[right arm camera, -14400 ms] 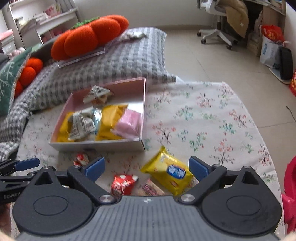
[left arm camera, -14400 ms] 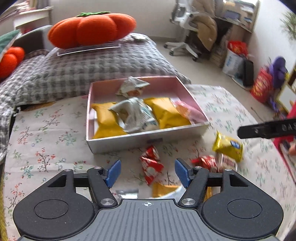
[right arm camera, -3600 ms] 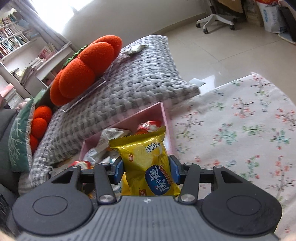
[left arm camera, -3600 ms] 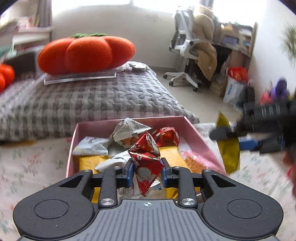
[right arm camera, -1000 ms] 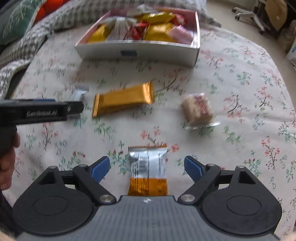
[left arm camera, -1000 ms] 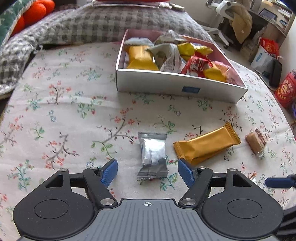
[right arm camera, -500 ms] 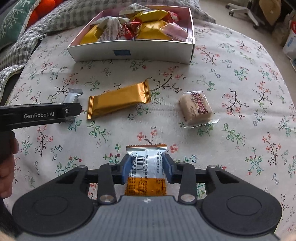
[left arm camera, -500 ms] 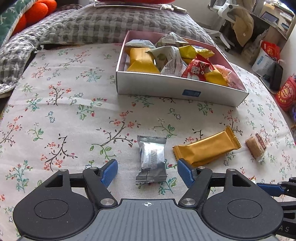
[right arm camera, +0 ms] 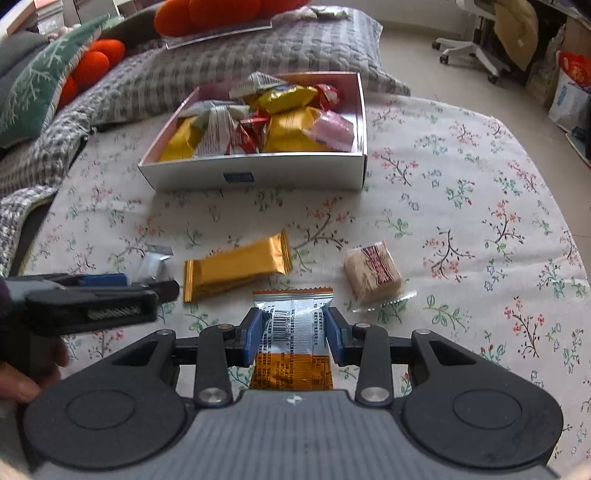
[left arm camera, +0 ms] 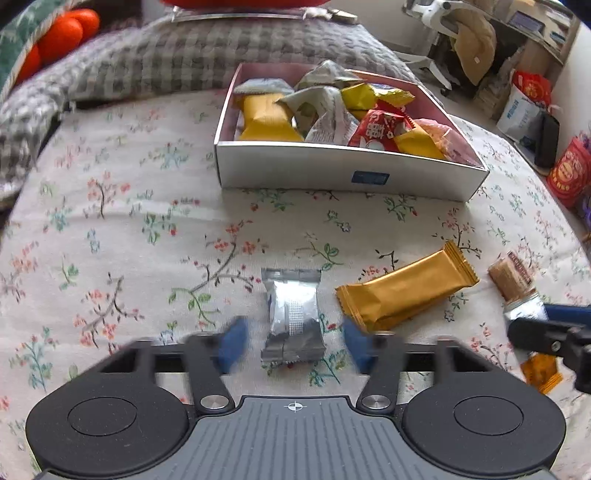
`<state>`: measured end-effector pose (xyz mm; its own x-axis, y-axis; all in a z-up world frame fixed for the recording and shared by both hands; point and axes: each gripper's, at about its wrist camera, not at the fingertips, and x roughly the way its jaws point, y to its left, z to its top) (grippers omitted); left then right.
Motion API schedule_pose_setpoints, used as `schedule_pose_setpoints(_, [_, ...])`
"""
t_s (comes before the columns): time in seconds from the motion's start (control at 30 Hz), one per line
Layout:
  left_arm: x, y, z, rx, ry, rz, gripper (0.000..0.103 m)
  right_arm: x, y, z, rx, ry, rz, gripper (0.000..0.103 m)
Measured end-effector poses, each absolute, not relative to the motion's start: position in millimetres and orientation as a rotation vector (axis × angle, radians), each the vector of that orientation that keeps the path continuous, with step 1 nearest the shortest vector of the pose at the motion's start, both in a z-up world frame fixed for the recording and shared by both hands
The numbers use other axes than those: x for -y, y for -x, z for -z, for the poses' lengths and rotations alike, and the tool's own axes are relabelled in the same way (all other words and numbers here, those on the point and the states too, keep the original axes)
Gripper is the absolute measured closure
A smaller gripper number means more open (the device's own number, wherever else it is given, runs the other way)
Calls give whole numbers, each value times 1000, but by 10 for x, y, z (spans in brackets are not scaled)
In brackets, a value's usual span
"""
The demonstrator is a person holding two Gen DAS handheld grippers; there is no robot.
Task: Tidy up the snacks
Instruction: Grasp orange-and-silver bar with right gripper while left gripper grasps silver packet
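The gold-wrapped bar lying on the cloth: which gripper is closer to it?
Left. The left gripper straddles the silver packet right beside the gold bar; the right gripper sits further back.

Behind your work area you've got a grey checked cushion (right arm camera: 236, 70) topped by an orange pumpkin plush (right arm camera: 221, 14), with a green leaf-print pillow (right arm camera: 40, 96) at left. Off to your right, an office chair (right arm camera: 476, 40) draped in tan fabric stands beside a red bag (left arm camera: 567, 171).

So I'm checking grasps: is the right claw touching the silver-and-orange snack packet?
Touching. The right wrist view shows the right claw with both blue pads pressed against the silver-and-orange packet.
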<state>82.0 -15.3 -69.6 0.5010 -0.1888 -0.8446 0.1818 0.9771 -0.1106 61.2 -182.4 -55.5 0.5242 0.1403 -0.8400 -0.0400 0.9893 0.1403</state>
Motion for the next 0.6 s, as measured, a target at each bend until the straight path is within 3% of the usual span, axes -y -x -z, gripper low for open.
schedule_pose_setpoints(0.1, [75, -851, 677, -1025, 69, 223, 78, 1841, -615, 539, -1004, -116, -110, 69])
schedule_pose_setpoints(0.6, [132, -801, 518, -960, 23, 225, 80, 1901, -608, 492, -977, -160, -90, 69])
